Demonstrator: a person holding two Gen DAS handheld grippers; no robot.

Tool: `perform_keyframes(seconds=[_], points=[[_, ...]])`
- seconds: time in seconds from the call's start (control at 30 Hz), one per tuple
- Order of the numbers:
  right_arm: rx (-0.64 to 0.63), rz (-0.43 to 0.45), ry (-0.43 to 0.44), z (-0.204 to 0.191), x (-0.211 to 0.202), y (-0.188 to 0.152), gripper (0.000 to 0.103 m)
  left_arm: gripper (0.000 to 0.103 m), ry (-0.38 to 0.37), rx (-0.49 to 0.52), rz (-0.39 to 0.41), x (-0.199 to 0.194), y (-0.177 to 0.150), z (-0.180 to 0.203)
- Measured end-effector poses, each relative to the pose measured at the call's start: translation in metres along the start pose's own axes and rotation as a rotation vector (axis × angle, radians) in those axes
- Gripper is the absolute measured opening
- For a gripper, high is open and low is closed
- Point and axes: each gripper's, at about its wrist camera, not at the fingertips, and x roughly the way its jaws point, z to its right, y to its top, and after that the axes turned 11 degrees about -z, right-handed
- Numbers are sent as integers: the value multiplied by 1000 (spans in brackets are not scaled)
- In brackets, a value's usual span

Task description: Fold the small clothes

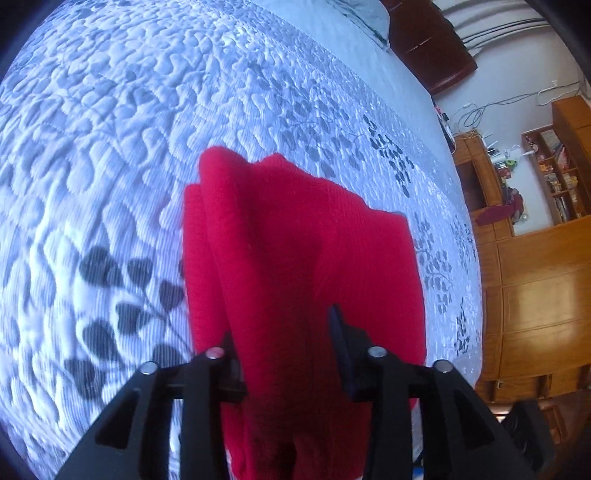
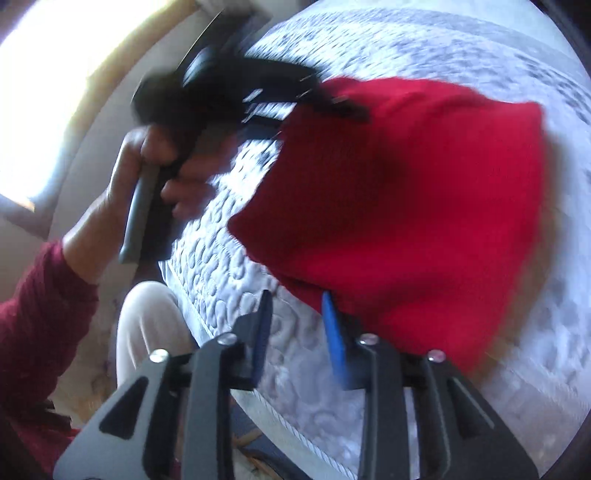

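Note:
A red knit garment [image 1: 295, 236] lies folded in layers on the quilted bedspread [image 1: 110, 147]. My left gripper [image 1: 284, 332] stands over its near end, jaws apart, with the red cloth running loosely between the fingers. In the right wrist view the same garment [image 2: 413, 206] is blurred. My right gripper [image 2: 297, 314] is open at its near left corner; only quilt shows between the blue pads [image 2: 332, 332], and the cloth lies just right of them. A hand [image 2: 122, 192] holds the left gripper [image 2: 332, 103] at the garment's far corner.
The bed's edge with white piping [image 2: 280, 417] runs under my right gripper. A leg in light trousers [image 2: 147, 325] and a dark red sleeve [image 2: 40, 317] stand beside it. Wooden cabinets and shelves [image 1: 535, 258] line the wall beyond the bed. A pillow [image 1: 365, 14] lies by the headboard [image 1: 428, 40].

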Motion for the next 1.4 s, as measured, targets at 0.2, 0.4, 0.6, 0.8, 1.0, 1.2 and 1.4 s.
perform_keyframes(seconds=[0.2, 0.4, 0.6, 0.8, 1.0, 1.2, 1.4], points=[[236, 3, -37, 61, -20, -41, 38, 51, 14, 32, -39, -5, -51, 3], [373, -22, 67, 91, -6, -36, 47, 50, 37, 62, -84, 2, -85, 9], [430, -63, 166, 101, 7, -20, 17, 21, 100, 93, -113, 11, -96, 16], [340, -19, 162, 91, -38, -24, 13, 13, 132, 149, -100, 0, -102, 23], [342, -125, 50, 103, -1, -28, 13, 13, 166, 162, -128, 21, -112, 10], [296, -129, 33, 95, -15, -16, 27, 40, 221, 211, -123, -1, -110, 20], [265, -45, -7, 101, -57, 14, 36, 47, 306, 206, 29, -50, -57, 24]])
